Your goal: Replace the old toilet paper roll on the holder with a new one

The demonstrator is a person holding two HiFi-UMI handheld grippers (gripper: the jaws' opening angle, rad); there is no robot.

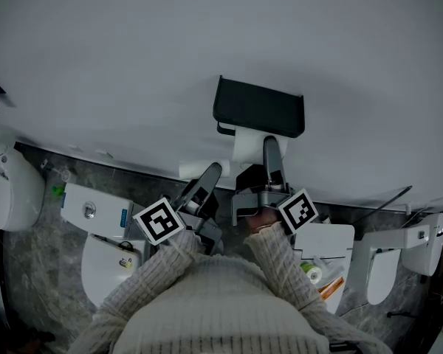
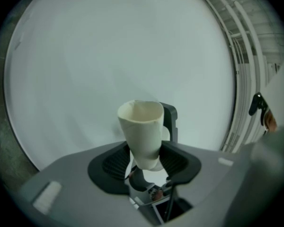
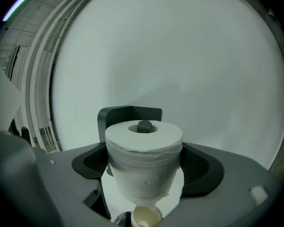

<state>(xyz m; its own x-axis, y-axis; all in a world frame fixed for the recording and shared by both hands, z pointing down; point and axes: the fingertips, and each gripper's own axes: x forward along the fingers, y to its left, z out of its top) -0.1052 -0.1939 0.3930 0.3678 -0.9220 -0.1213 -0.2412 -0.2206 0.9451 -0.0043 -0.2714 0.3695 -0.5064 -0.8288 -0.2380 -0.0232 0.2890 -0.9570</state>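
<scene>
Empty tube in one tool, full roll on the holder

The left tool (image 2: 146, 161) is clamped shut on the bare cardboard tube (image 2: 141, 129), held just beside the wall. The right tool (image 3: 146, 170) grips the full toilet paper roll (image 3: 144, 157), threaded on the spindle (image 3: 144, 126) of the black holder (image 1: 258, 108).

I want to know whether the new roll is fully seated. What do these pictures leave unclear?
- Spindle: the right gripper view shows only its tip; the new roll hides the rest.
- New roll's near end: head view, behind the right hand-held gripper.
- Old tube: left gripper view, lower end sunk between the pads.
</scene>
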